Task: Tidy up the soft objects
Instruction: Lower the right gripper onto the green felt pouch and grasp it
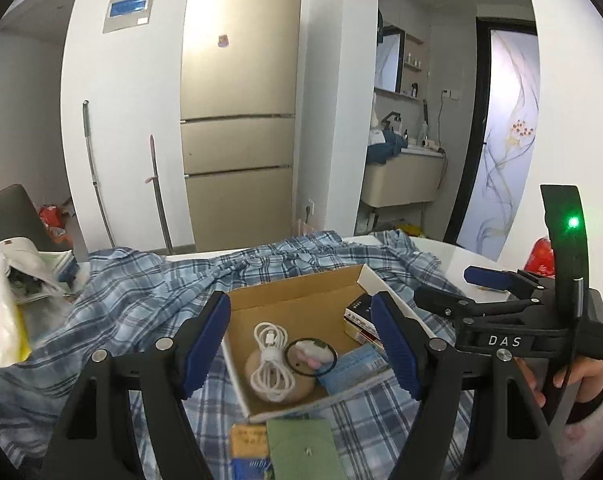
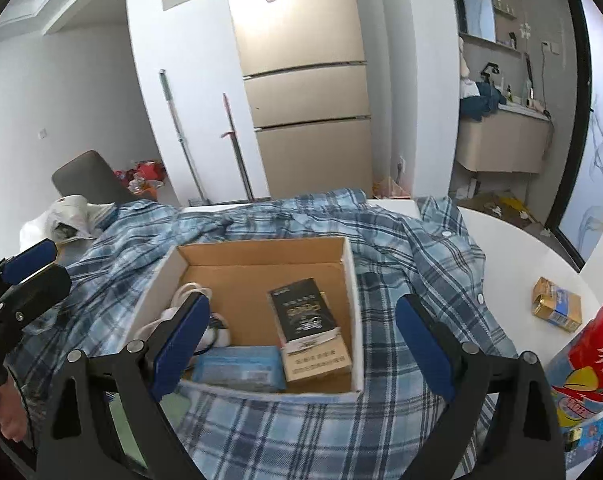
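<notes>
Left wrist view: the left gripper point(image 1: 301, 344) hangs above the open cardboard box point(image 1: 297, 296), its blue pads well apart with nothing between them. The box sits on a blue plaid shirt point(image 1: 141, 296) spread over the white surface point(image 1: 461, 258). Inside lie a coiled white cable point(image 1: 271, 360) on a round tan item, a black hair tie point(image 1: 310, 358) beside it, a blue tissue pack point(image 1: 355, 366) and a cigarette pack at the right wall. The right gripper point(image 1: 453, 286) hovers off the box's right side, held by a hand point(image 1: 573, 380).

Right wrist view: the right gripper point(image 2: 305, 344) stands wide apart and empty over the same box point(image 2: 261, 252). A black-and-gold cigarette pack point(image 2: 307, 328) lies beside the tissue pack point(image 2: 239, 368). A small gold carton point(image 2: 557, 308) rests near the surface's right edge.
</notes>
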Demonstrator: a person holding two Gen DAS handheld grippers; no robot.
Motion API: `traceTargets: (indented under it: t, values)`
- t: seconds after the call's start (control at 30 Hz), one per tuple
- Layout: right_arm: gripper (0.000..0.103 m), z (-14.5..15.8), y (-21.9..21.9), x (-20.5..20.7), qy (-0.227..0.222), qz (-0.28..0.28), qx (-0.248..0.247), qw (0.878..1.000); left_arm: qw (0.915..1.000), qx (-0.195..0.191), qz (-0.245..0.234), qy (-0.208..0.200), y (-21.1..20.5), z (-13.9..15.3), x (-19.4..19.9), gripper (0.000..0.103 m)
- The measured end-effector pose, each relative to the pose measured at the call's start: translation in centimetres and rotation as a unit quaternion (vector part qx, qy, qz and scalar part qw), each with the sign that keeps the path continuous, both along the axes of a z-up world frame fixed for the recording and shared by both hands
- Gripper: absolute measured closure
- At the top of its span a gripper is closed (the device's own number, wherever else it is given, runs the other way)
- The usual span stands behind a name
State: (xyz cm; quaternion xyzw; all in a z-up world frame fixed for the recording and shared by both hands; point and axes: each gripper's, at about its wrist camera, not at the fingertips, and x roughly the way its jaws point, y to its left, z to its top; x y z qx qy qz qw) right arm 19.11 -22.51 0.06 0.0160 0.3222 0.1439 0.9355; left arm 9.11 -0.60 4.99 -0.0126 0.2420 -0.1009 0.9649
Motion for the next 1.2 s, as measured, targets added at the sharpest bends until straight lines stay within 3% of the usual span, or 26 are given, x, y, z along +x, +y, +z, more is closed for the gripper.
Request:
traceTargets:
  t: [0.17, 0.37, 0.67, 0.9, 1.2]
  values:
    - [0.01, 1.7, 0.5, -3.2, -0.017, 0.01, 0.001, 1.0, 1.0, -0.005, 0.004, -0.002, 1.6, 0.2, -3.0, 0.028]
    - [0.009, 2.2, 1.2, -6.5, -0.022, 0.009, 0.011, 1.0, 0.9996, -0.014, 0.011, 0.024, 2.9, -1.8, -5.5, 0.028]
    - [0.009, -0.4, 3.7, -8.7, 0.049, 0.019, 0.037, 0.998, 0.9963, -0.051, 0.03, 0.061, 6.4, -6.4, -7.9, 0.028]
    - [0.009, -3.5, 5.6, -8.7, 0.102, 0.006, 0.039, 0.994, 0.9949, -0.073, 0.031, 0.063, 7.5, -7.9, -8.0, 0.028]
    - [0.011, -6.4, 8.8, -8.2, 0.164, 0.031, 0.048, 0.985, 0.9844, -0.159, 0.046, 0.06, 10.4, -9.3, -7.9, 0.028]
